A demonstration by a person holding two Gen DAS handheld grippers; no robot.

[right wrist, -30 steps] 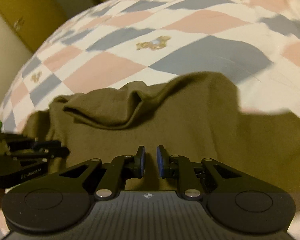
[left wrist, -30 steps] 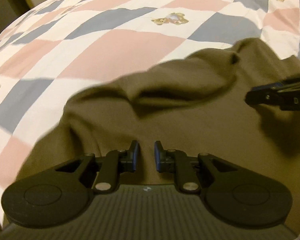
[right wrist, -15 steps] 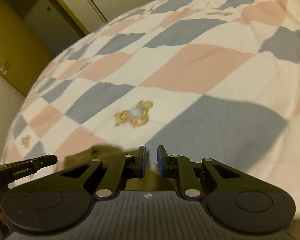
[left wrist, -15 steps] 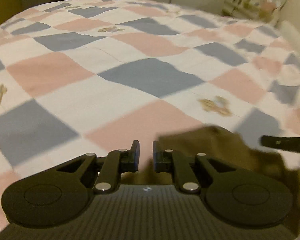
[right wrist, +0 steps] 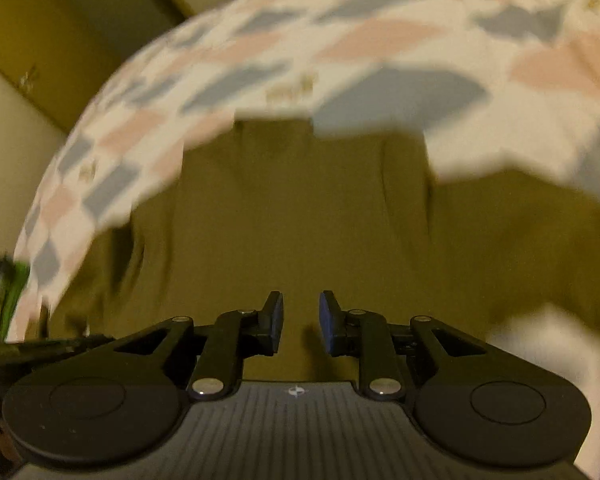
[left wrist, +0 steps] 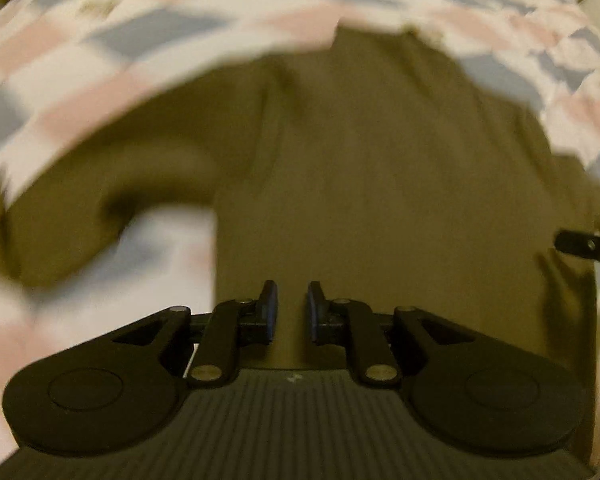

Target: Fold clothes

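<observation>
Both views are smeared with blur. The olive-brown garment (left wrist: 380, 184) lies spread on the checked bedspread (left wrist: 100, 64), a patchwork of pink, grey-blue and white squares. In the left wrist view its body runs away from the camera toward the far side of the bed, and a sleeve (left wrist: 112, 184) reaches out to the left with a patch of bedspread showing below it. The left gripper (left wrist: 292, 310) hovers over the garment's near edge, blue pads a narrow gap apart, nothing between them. At that view's right edge pokes the black tip of the right gripper (left wrist: 580, 244). Seen from the right wrist camera, the right gripper (right wrist: 300, 322) is also slightly parted and empty above the cloth (right wrist: 300, 216), with the bedspread (right wrist: 380, 40) curving beyond.
</observation>
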